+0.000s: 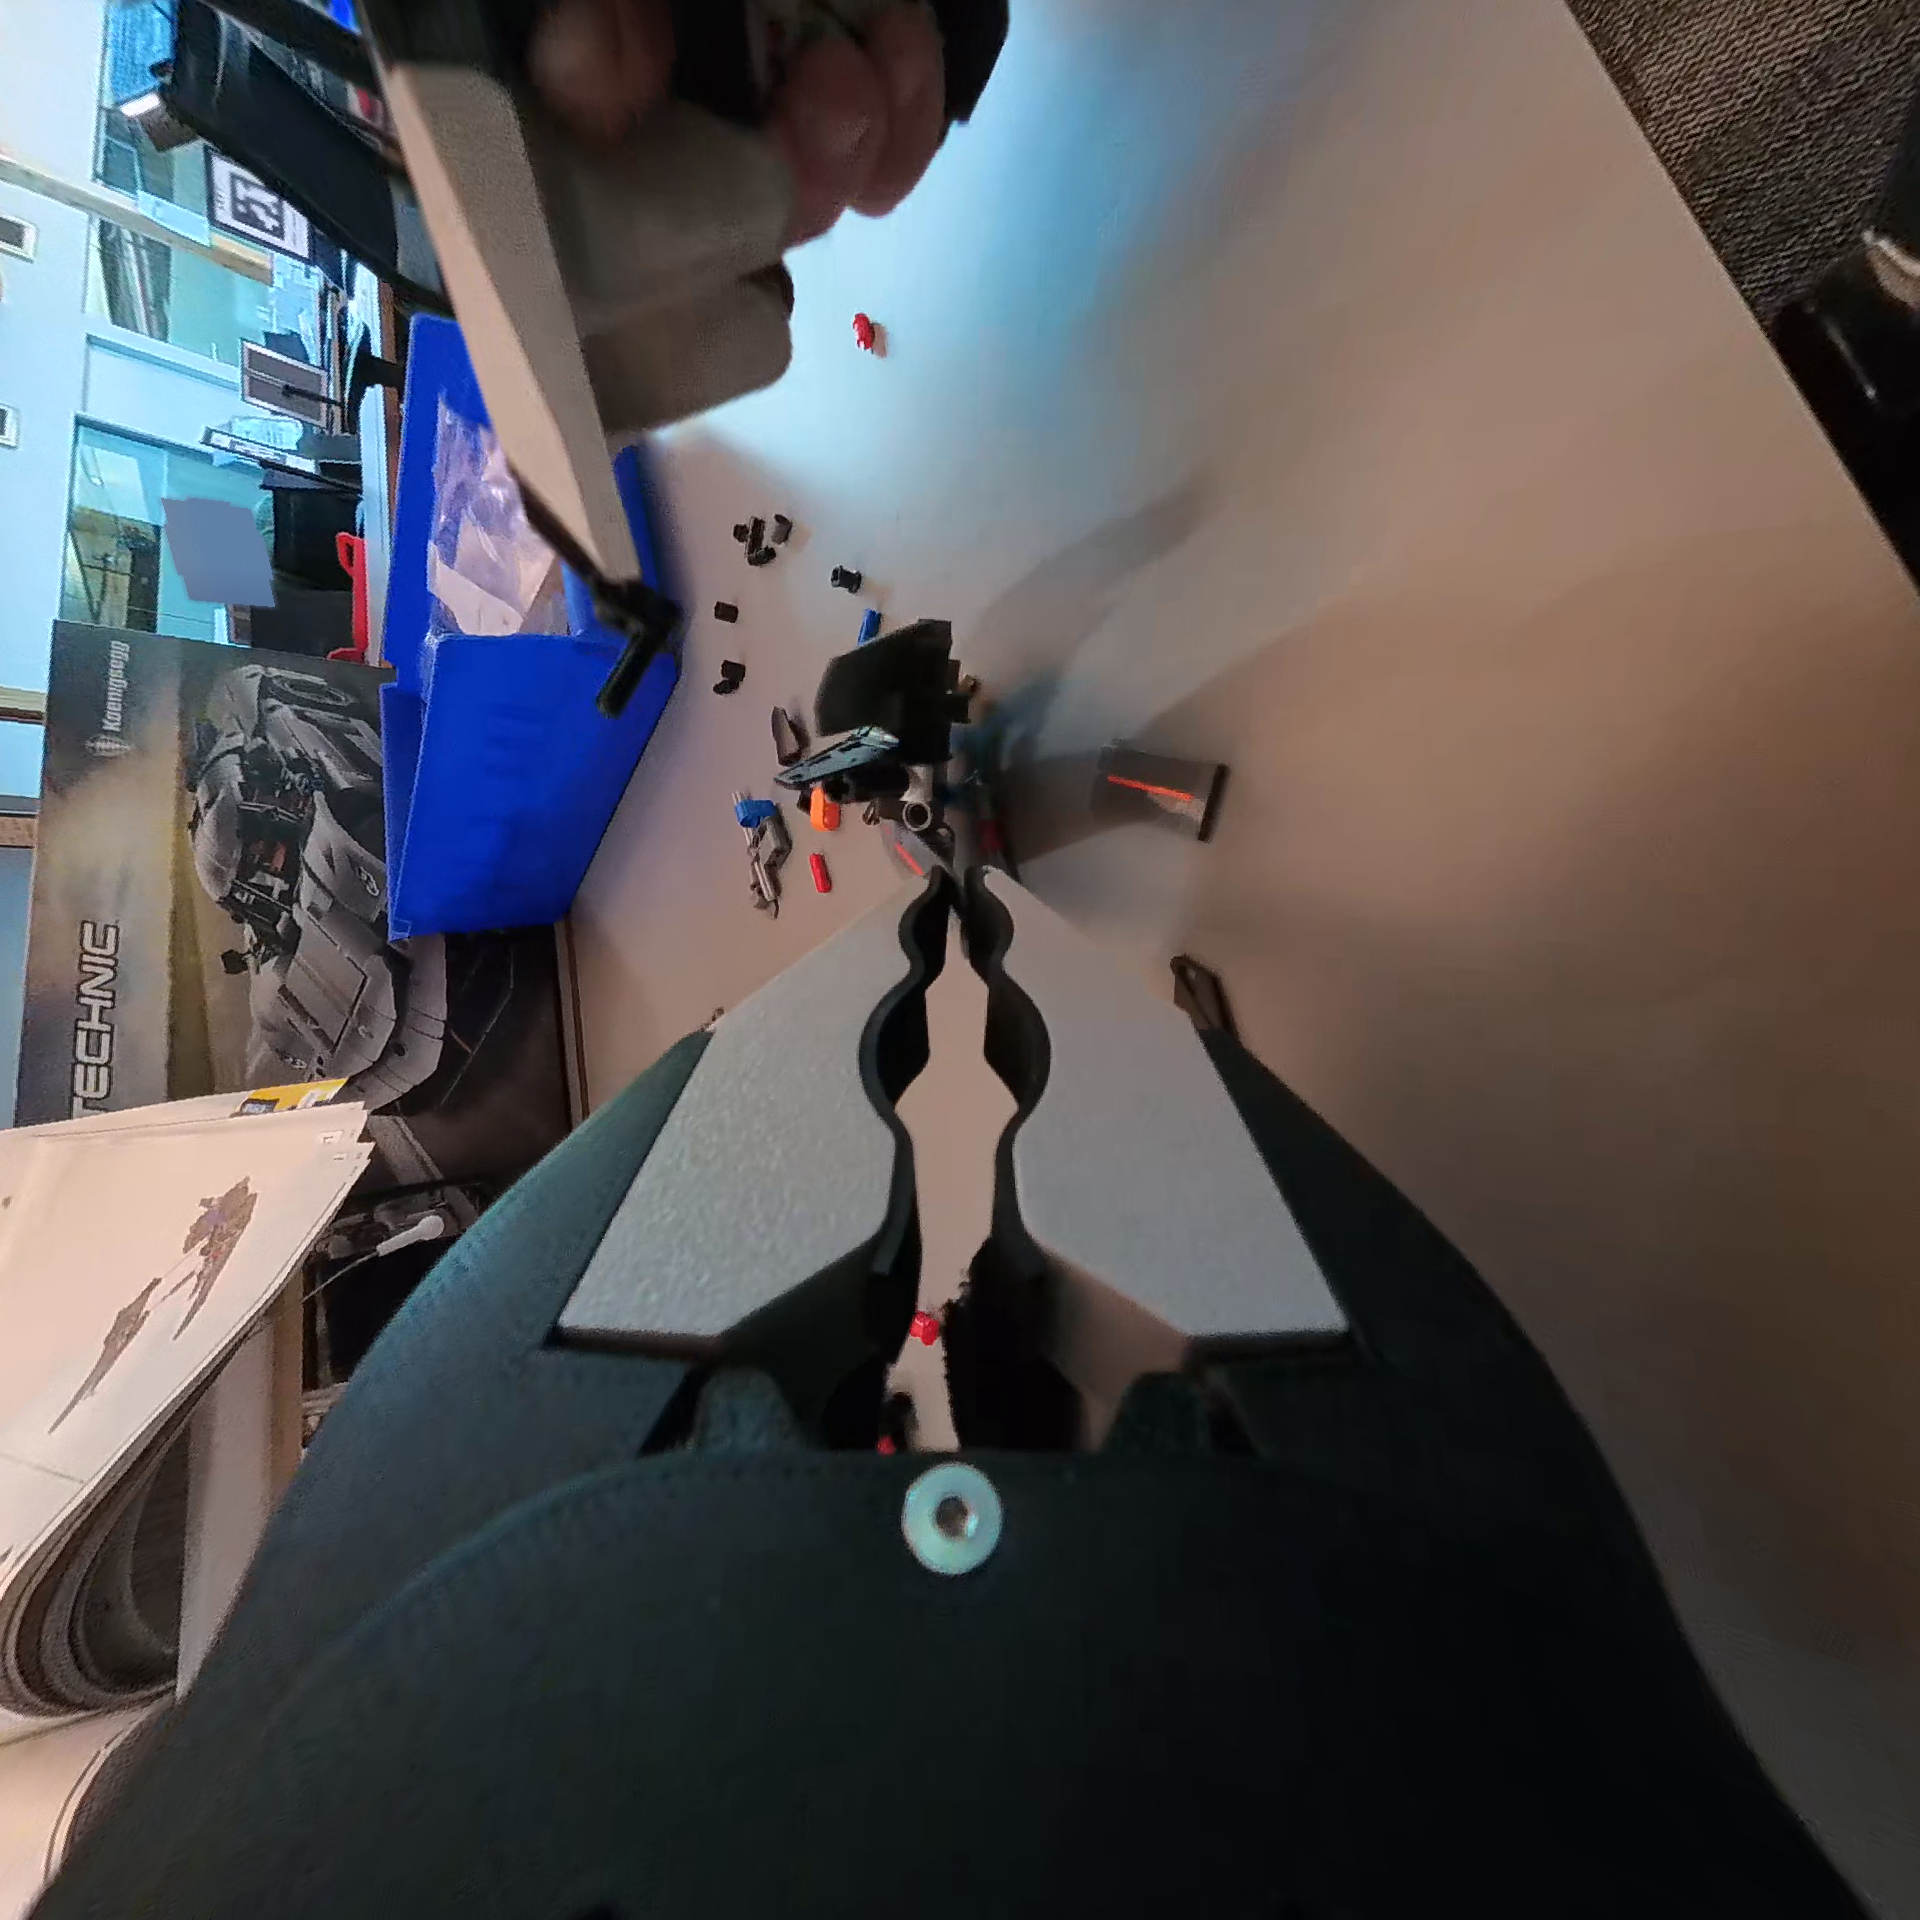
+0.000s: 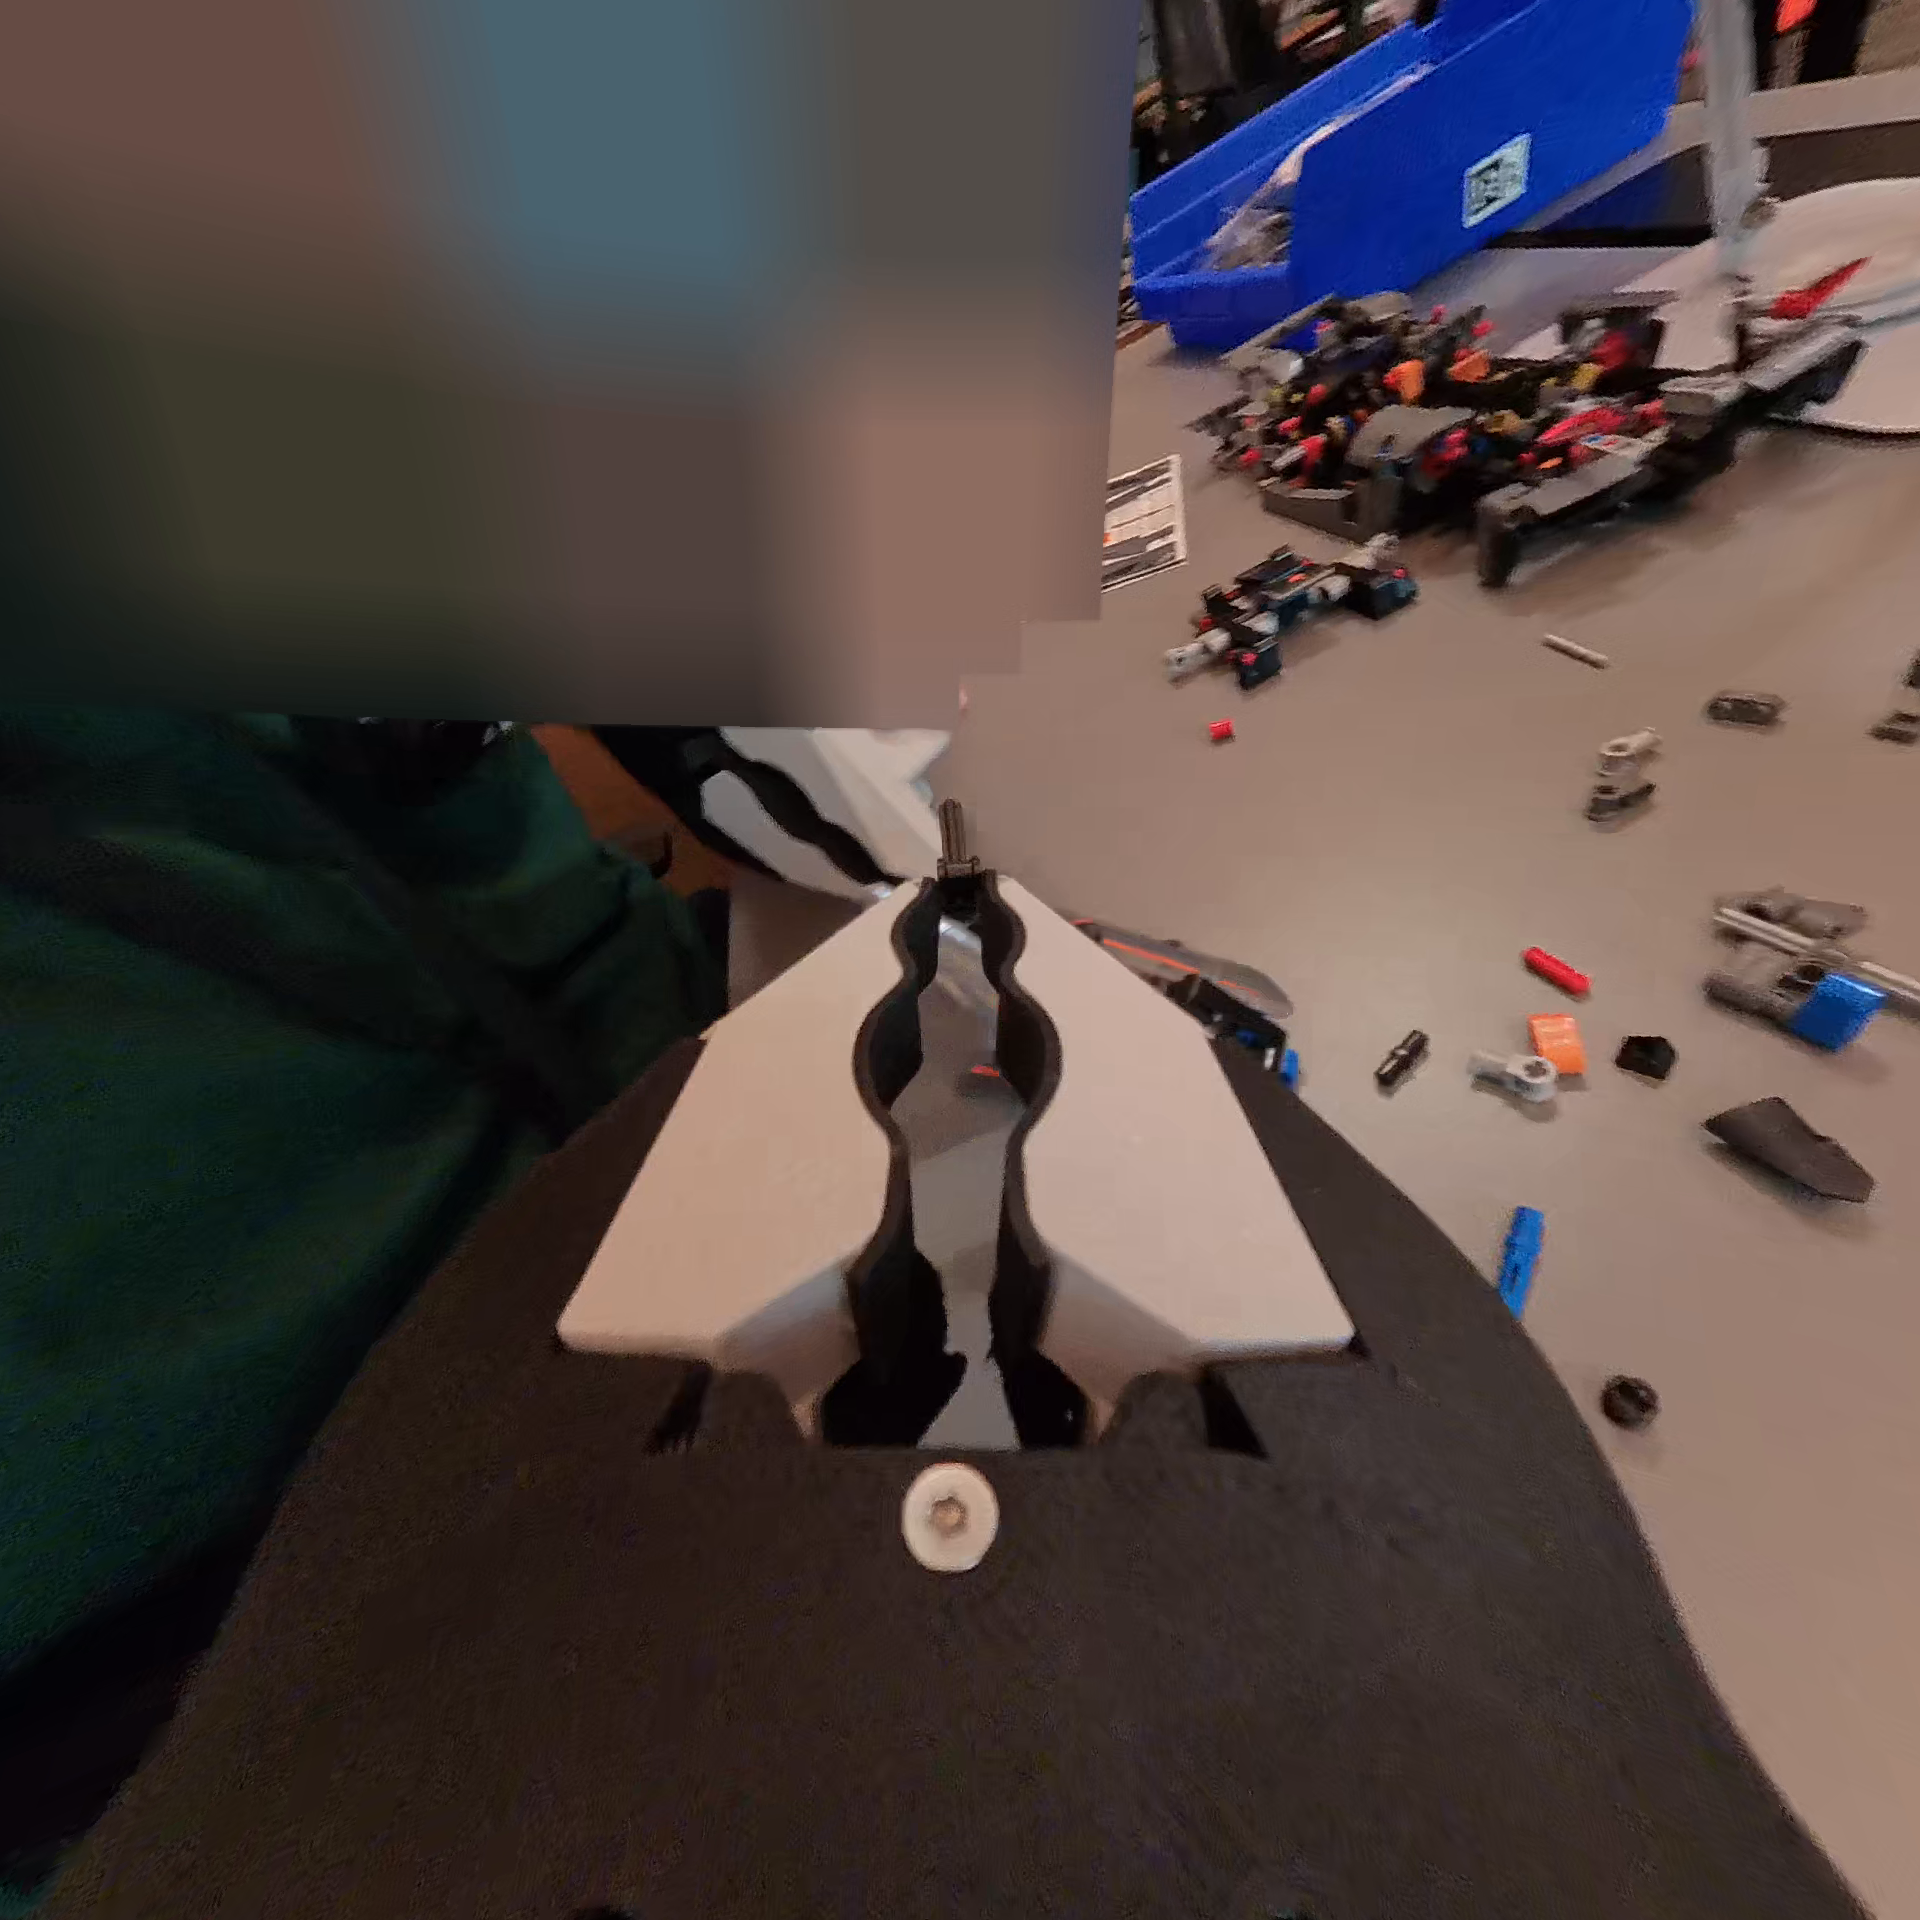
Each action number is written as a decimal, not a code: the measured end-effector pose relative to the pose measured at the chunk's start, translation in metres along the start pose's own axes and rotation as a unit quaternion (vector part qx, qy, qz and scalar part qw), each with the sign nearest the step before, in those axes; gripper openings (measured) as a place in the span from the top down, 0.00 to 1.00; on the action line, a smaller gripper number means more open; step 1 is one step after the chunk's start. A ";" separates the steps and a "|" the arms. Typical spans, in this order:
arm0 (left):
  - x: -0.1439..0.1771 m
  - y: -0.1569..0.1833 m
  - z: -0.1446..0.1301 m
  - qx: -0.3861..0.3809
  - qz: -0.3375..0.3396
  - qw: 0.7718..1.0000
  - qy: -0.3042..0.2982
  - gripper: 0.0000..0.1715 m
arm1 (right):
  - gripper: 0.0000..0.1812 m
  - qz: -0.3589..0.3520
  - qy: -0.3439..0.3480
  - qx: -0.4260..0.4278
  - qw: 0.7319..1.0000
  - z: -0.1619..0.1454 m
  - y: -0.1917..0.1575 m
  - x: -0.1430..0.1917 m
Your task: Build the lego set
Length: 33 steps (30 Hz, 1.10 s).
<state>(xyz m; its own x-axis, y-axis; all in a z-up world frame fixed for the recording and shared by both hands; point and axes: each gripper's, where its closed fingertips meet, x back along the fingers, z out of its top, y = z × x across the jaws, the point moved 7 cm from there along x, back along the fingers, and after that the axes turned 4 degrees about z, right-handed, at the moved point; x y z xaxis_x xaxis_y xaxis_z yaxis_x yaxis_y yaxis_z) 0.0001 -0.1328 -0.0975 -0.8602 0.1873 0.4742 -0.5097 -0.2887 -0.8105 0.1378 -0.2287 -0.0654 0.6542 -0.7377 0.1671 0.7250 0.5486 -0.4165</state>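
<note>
My left gripper [image 1: 958, 888] is shut on a small dark grey Lego sub-assembly with an orange-red stripe [image 1: 912, 857] and holds it above the table. That piece shows behind my right gripper in the right wrist view [image 2: 1195, 966]. My right gripper [image 2: 956, 883] is shut on a black pin [image 2: 951, 836] that sticks out past its tips, close to the left gripper's fingers [image 2: 800, 826]. In the left wrist view the right gripper [image 1: 634, 644] comes in from the top, held by a hand [image 1: 873, 114].
A large part-built Lego car chassis [image 2: 1507, 426], a smaller sub-assembly [image 2: 1288, 608] and a blue bin [image 2: 1403, 177] lie far right. Loose pins, connectors and a black panel [image 2: 1787, 1148] are scattered on the grey table [image 2: 1351, 831]. The set's box [image 1: 208, 883] and instruction booklet [image 1: 156, 1299] are beside it. The gap from one gripper's tips to the other's is roughly 8 centimetres.
</note>
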 end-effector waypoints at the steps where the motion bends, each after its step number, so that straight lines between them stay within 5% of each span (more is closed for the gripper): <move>1: 0.000 0.000 0.000 0.002 0.000 1.000 0.000 0.99 | 0.97 0.003 -0.011 0.009 1.000 -0.003 -0.005 0.000; 8: -0.001 0.000 0.001 0.009 -0.005 1.000 0.002 0.99 | 0.97 -0.005 -0.082 0.073 0.994 -0.026 -0.026 -0.021; 18: -0.002 -0.003 0.002 -0.003 -0.002 1.000 0.003 1.00 | 0.97 -0.096 0.017 0.066 0.993 -0.019 -0.013 -0.022; 33: -0.005 -0.003 0.009 -0.014 -0.009 1.000 0.015 1.00 | 0.97 -0.221 0.076 0.013 0.972 0.004 0.027 0.011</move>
<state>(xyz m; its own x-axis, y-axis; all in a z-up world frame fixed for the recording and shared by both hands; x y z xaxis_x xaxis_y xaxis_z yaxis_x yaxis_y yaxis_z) 0.0057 -0.1412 -0.0947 -0.8495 0.2202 0.4795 -0.5248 -0.2577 -0.8113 0.1657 -0.2200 -0.0710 0.2403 -0.9520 0.1897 0.9346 0.1741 -0.3102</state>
